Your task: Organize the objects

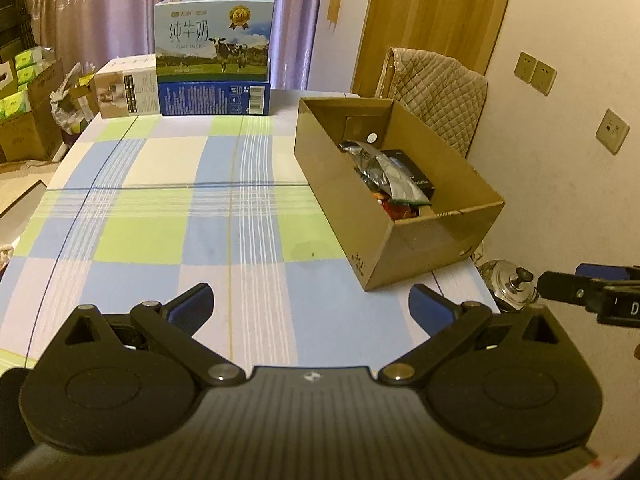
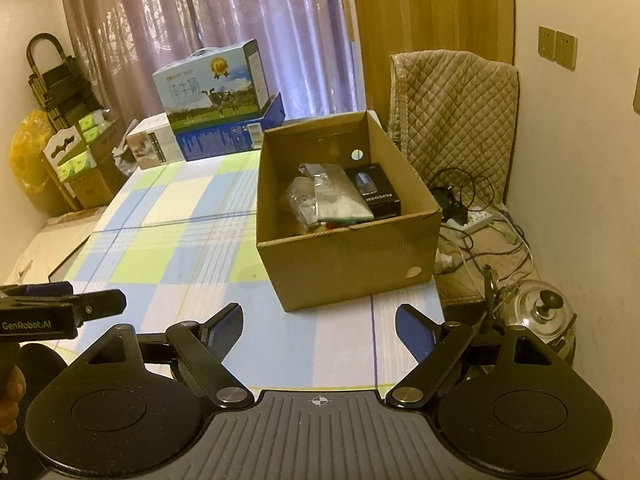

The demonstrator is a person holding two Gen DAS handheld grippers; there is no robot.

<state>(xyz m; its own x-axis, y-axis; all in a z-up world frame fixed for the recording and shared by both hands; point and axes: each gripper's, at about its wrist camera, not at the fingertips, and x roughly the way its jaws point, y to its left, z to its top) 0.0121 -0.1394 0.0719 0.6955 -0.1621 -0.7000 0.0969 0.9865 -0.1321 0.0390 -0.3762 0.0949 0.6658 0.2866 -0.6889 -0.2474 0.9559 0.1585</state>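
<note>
An open cardboard box (image 1: 420,248) (image 2: 348,268) stands on the right part of the checked tablecloth (image 1: 180,216) (image 2: 168,240). Inside lie a silver foil bag (image 1: 384,172) (image 2: 340,194), a black carton (image 1: 416,174) (image 2: 376,194), a clear plastic packet (image 2: 298,202) and something red (image 1: 400,210) under them. My left gripper (image 1: 312,300) hovers open and empty over the table's near edge, left of the box. My right gripper (image 2: 320,324) is open and empty too, just in front of the box. Each gripper shows at the edge of the other's view.
At the table's far end a milk carton (image 1: 214,36) (image 2: 214,84) sits on a blue box (image 1: 214,98), with a white box (image 1: 126,88) beside it. A quilt-draped chair (image 1: 436,92) (image 2: 452,120), cables and a steel kettle (image 2: 538,312) are to the right. Cardboard boxes stand at left.
</note>
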